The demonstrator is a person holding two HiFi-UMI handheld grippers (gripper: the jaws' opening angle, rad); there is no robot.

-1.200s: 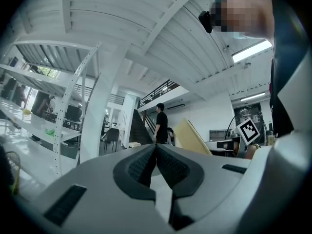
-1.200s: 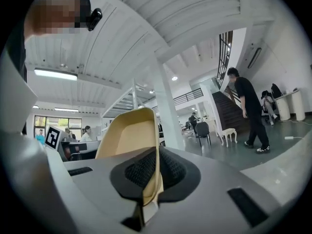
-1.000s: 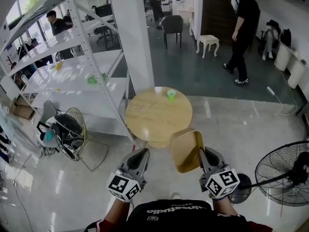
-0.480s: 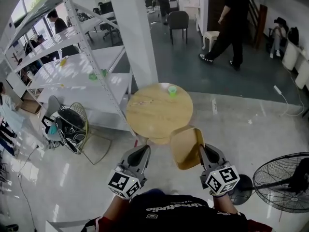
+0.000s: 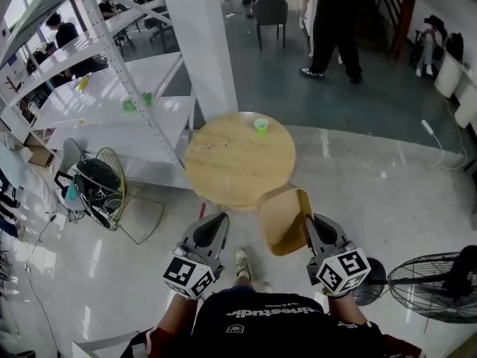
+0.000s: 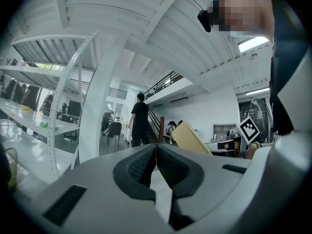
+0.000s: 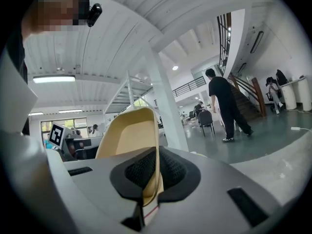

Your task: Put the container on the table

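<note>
Container [image 5: 282,218] off the table [image 5: 223,171], held up in my right tool [image 5: 309,226].
Right tool's jaws are pinched narrow on the tan container's thin wall, open side facing my left tool [image 5: 218,227]. Left tool's jaws are together with nothing between them. I see both tools side by side, low in the head view. The container hangs over the floor, just short of the round wooden table's near edge. A small green cup [image 5: 261,126] stands near the table's far edge. White shelving [image 5: 112,88] is on the left, a floor fan [image 5: 432,286] on the right.
</note>
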